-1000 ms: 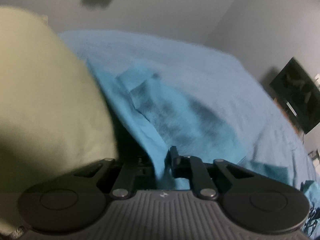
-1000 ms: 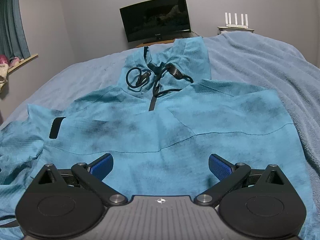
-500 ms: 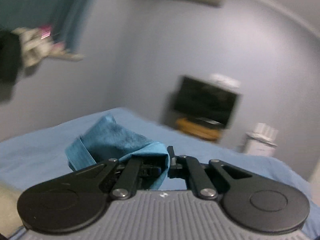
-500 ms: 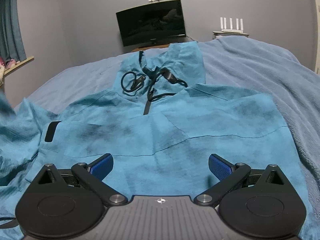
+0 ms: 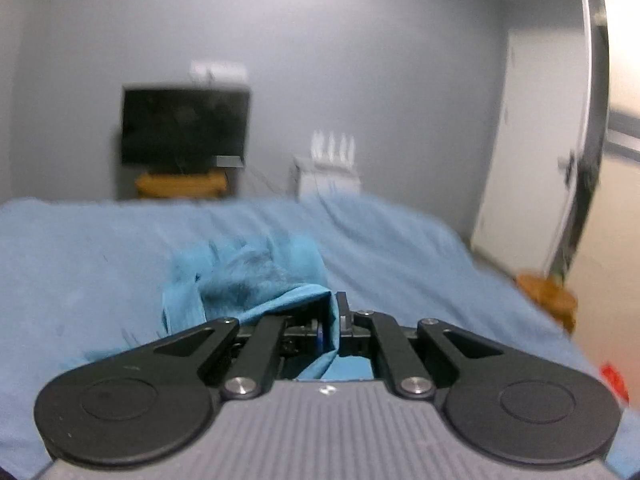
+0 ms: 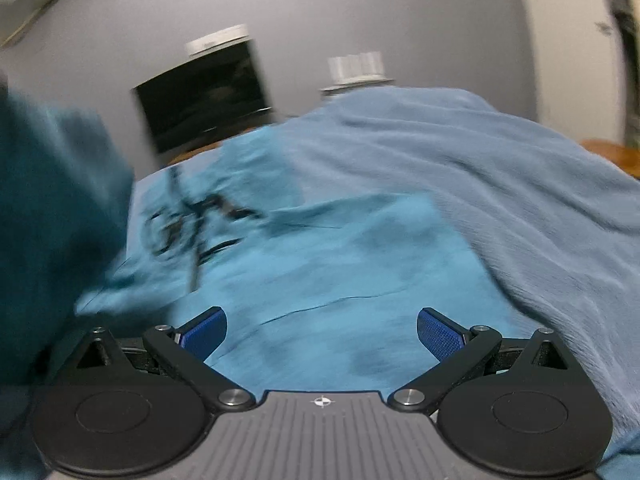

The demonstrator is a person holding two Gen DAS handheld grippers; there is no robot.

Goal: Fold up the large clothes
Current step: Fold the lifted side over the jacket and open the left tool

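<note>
Up over the bed [image 5: 80,264], the left gripper [image 5: 334,320] is clamped on a fold of the hoodie [image 6: 340,264]; the right gripper [image 6: 322,328] gapes empty above it.

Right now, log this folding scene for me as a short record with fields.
garment: teal hooded top, spread on the bed, black drawcords at its neck
surface: blue blanket covering the bed
left tongs: shut on a bunched fold of the teal hooded top, lifted clear of the blanket
right tongs: open, nothing between the blue pads, hovering over the garment's body
background: dark monitor against the grey wall, white router beside it
image quality: both views motion-blurred
</note>
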